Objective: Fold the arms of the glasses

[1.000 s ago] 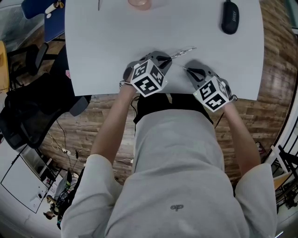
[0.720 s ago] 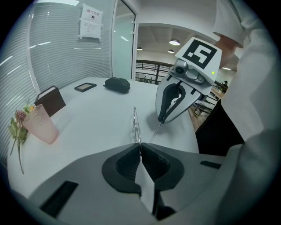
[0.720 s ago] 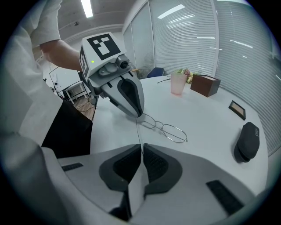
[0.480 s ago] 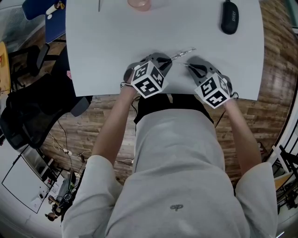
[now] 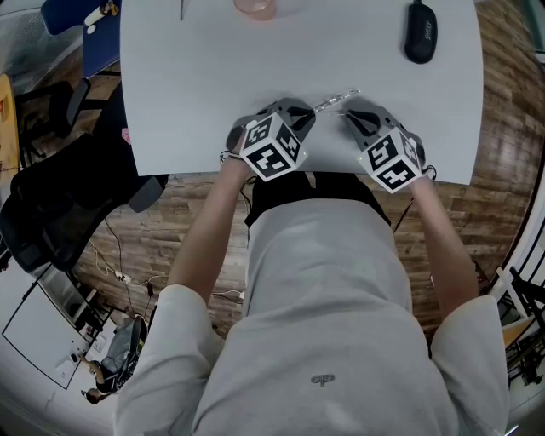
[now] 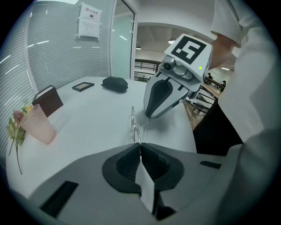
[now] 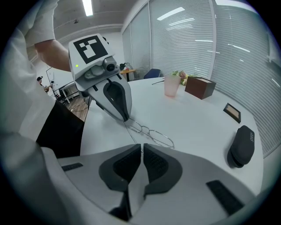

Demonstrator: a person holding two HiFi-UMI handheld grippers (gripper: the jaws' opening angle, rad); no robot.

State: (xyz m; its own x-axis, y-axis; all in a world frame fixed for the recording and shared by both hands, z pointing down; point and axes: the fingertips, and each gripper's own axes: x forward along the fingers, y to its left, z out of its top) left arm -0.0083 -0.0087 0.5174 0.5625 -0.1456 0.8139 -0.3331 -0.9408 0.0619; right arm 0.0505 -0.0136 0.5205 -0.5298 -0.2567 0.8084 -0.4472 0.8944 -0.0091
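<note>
Thin wire-rimmed glasses lie near the front edge of the white table. My left gripper is shut on the left end of their frame; in the left gripper view the wire runs straight into its closed jaws. My right gripper sits just right of it, its jaws closed on one thin arm of the glasses. In the right gripper view both lenses rest on the table, just beyond the jaws.
A black glasses case lies at the far right of the table. A pink cup stands at the far edge, with a brown box and flowers beside it. A small dark frame lies flat. The near table edge is right under both hands.
My right gripper has shifted a little away from the table edge toward the glasses frame, taking the arm with it. The left gripper and the frame have stayed put.
</note>
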